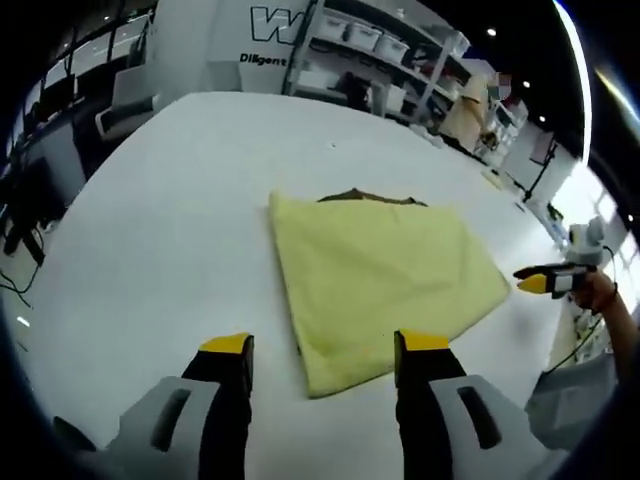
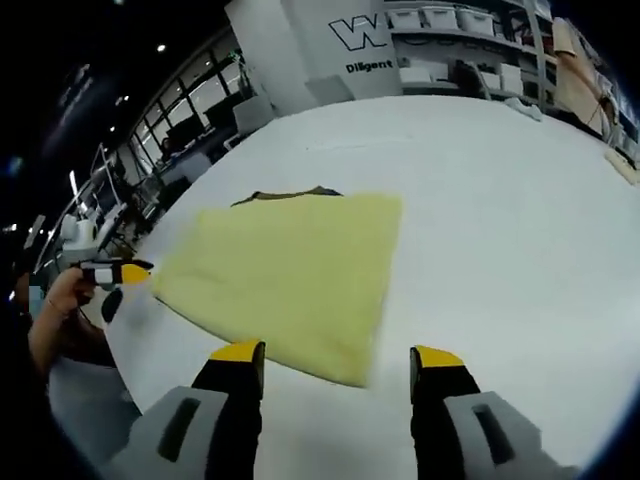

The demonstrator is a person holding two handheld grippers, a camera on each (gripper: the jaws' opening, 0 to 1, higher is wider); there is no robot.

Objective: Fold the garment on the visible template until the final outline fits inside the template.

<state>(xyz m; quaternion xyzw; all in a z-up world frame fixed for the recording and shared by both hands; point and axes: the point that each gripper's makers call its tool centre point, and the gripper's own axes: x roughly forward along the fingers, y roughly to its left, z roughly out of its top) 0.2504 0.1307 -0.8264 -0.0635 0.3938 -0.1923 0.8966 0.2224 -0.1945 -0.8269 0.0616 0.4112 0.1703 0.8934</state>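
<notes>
While the yellow garment (image 1: 385, 290) lies folded flat on the white counter (image 1: 150, 230), both claws hang above it and hold nothing. The left claw (image 1: 325, 350) is wide open over the garment's near corner. The right claw (image 2: 338, 358) is wide open too, just past the garment's near edge. A thin dark strip (image 1: 372, 197) peeks out at the garment's far edge.
</notes>
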